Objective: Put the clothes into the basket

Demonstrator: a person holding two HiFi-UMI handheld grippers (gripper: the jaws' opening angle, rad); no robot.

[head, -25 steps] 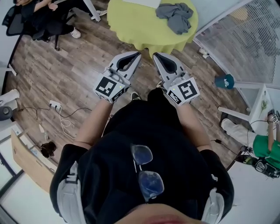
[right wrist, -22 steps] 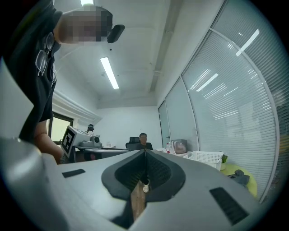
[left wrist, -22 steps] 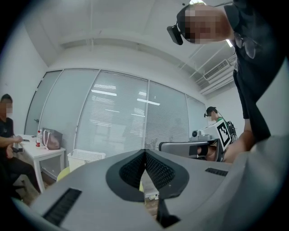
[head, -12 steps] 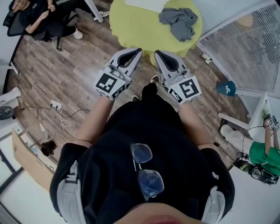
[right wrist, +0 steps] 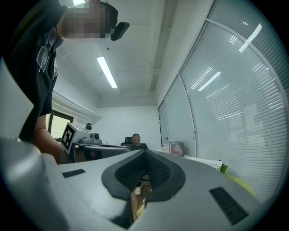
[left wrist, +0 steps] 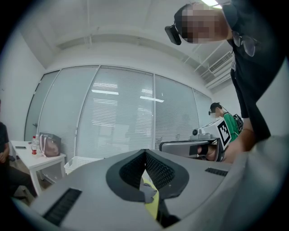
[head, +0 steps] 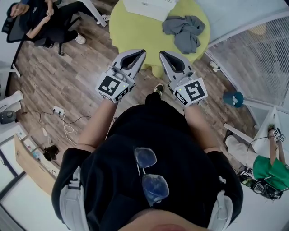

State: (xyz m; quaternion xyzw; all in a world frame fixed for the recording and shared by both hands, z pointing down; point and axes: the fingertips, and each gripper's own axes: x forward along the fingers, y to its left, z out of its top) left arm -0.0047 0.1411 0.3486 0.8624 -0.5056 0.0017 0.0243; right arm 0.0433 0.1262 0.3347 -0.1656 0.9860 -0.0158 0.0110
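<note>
Wooden floor [head: 54, 76] lies open around the yellow table [head: 135, 31]; grey clothes [head: 185, 31] lie right, basket [head: 149, 6] far. Left gripper [head: 142, 53] and right gripper [head: 161, 53], both closed and empty, are by its near edge.

Grey clothes [head: 184, 30], white basket [head: 149, 7] on yellow table [head: 134, 32]

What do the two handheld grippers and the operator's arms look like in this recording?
The left gripper and right gripper are matching light grey shells that taper to a point, lined inside with black ribbed pads. Each carries a white cube printed with black square markers. The person wears a black short-sleeved top, so no sleeves cover the forearms.
</note>
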